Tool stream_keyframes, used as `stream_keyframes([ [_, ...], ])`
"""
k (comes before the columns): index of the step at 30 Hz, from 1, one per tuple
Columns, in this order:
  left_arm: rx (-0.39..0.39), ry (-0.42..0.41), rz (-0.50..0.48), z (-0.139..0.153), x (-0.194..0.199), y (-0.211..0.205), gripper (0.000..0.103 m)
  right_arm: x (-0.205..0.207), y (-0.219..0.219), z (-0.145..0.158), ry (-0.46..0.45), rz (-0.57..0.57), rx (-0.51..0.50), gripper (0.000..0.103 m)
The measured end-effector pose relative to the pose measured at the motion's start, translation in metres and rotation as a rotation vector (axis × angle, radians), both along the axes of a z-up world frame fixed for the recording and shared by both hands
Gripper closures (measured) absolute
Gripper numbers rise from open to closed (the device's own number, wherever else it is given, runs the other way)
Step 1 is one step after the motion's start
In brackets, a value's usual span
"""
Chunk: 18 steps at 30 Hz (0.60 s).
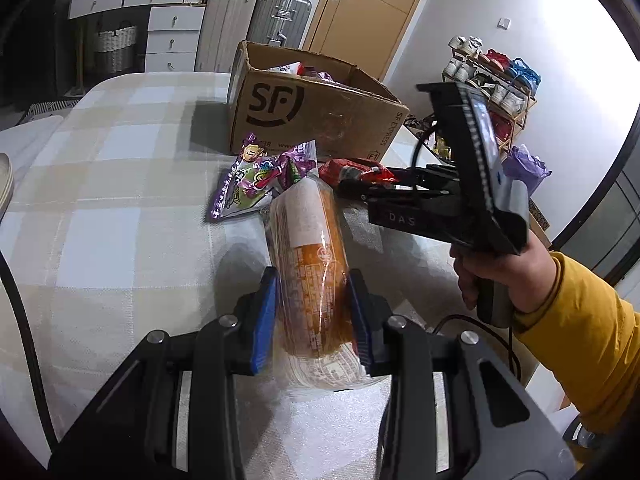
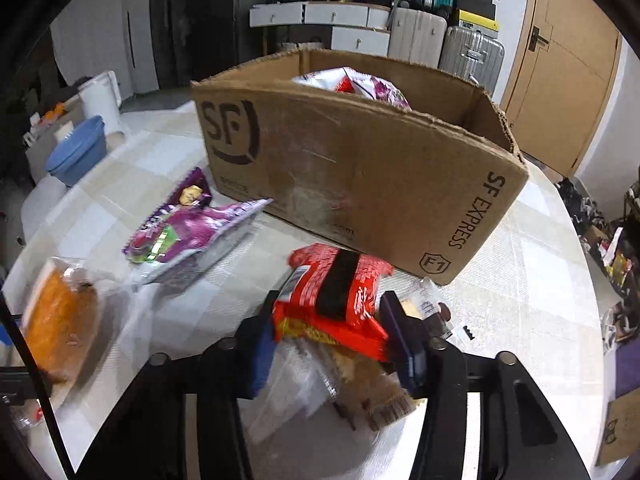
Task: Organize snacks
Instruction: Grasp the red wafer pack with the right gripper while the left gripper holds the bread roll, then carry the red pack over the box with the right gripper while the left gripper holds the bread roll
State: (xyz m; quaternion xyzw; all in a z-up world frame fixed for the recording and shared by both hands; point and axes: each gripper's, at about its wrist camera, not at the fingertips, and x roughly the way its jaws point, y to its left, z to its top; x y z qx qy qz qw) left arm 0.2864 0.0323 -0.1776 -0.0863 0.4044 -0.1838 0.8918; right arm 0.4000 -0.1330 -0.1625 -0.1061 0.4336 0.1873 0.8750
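Clamping the orange bread pack (image 1: 308,264) across its near end, the left gripper (image 1: 314,312) holds its blue pads tight against both sides of the clear wrapper, and the film bulges a little between them. The pack looks light and soft, probably a sliced loaf or cake, so it is likely to sag at the free end and dent if squeezed harder; a hold nearer the middle of its length would carry it more evenly. Its far end points toward the purple snack bag (image 1: 256,178), which lies flat on the checked tablecloth (image 1: 120,184) just in front of the cardboard box (image 1: 320,116).

On the other side, the right gripper (image 2: 332,332) stands with the red snack packet (image 2: 340,292) between its jaws. The pads appear to press on the packet's two edges, though the picture is blurred there. That packet looks thin, crinkly and slippery, and it lies over a clear-wrapped item beneath; a grip across its stiffer sealed edge would be less likely to slide than one on the puffed middle.

The box sits just beyond the red packet, open at the top, with several packets already inside, so it is the likely place for both snacks.
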Motion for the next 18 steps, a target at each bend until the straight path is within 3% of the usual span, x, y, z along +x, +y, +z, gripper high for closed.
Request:
stream_keyframes([
  [9, 0.01, 0.015, 0.02, 0.001, -0.001, -0.002, 0.072, -0.035, -0.021, 0.03, -0.017, -0.015, 0.164, 0.06],
  [15, 0.013, 0.013, 0.029, 0.006, -0.007, -0.004, 0.072, -0.078, -0.037, 0.06, 0.0, 0.009, 0.404, 0.06],
  [18, 0.015, 0.008, 0.031, 0.01, -0.012, -0.006, 0.072, -0.102, -0.038, 0.074, -0.022, 0.018, 0.449, 0.06],
])
